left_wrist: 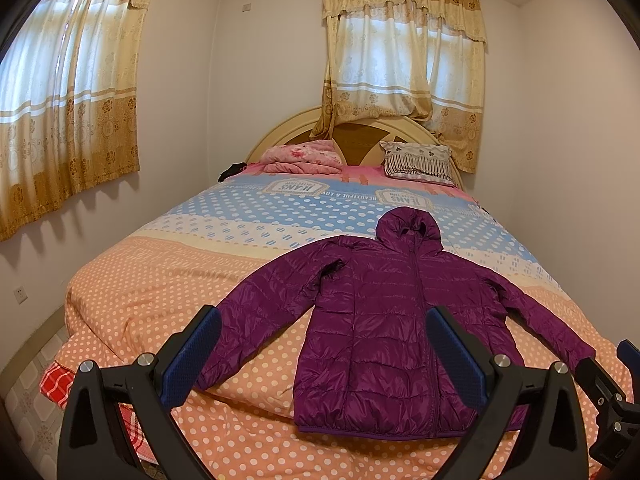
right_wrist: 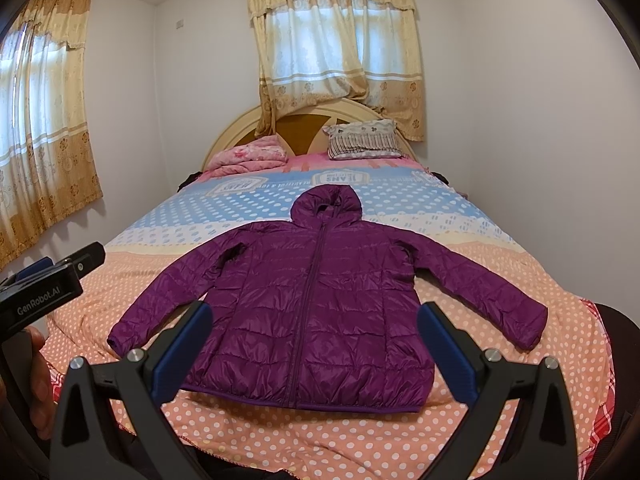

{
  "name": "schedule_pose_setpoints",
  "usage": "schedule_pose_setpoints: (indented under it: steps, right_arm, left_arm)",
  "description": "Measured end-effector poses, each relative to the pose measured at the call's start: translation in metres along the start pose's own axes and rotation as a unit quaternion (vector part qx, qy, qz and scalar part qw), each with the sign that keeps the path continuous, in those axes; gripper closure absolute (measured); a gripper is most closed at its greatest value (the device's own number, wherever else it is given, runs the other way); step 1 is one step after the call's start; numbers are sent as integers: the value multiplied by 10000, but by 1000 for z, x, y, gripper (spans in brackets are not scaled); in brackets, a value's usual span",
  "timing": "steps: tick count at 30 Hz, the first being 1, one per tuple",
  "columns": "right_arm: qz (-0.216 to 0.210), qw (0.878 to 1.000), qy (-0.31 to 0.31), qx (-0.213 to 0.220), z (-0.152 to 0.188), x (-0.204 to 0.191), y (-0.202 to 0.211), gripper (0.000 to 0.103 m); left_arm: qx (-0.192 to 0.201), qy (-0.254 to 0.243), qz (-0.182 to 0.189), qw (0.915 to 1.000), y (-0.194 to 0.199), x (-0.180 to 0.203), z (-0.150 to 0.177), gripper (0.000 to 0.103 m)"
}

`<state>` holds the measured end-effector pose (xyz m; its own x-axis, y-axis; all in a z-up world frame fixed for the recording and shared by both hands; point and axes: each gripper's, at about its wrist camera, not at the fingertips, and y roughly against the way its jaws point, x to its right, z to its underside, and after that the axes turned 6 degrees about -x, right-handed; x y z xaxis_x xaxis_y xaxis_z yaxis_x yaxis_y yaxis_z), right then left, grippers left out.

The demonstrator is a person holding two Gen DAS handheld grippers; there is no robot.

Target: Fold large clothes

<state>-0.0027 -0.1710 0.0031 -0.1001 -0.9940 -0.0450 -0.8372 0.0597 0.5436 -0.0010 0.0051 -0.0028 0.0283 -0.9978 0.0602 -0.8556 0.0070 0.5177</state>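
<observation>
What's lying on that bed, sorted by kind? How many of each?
Purple jacket: 1
Striped pillow: 1
Pink folded blanket: 1
Total: 3 things on the bed. A dark item at the far left edge is too unclear to count.

jacket flat on bed, hood toward headboard, sleeves spread left and right, hem nearest cameras, two pillows (blanket left, pillow right) behind it, curtain behind headboard
</observation>
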Motion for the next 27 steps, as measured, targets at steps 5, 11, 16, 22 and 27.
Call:
schedule_pose_setpoints:
  steps: [5,11,16,22,27]
  right_arm:
    - [2,10000,-6,0,1,0,0,0]
    - [0,10000,0,1,0,0,0,0]
    - [0,10000,-5,-10,1,0,-1,0]
    - [-27,10000,-24,-41,4,0,-3,0]
    - [-43,9999,-59,-97,6,4,-11,0]
  left_arm:
    - [-3,32,-10,10000,-1,-1,2,1]
    - [1,30,-13,10000,-1,-1,1,1]
    - [-19,30,-7,10000,-2,-2,2,1]
    - [-91,34,-11,10000,-7,-3,5,1]
    - [-243,12,-11,9997,-18,-1,8,1]
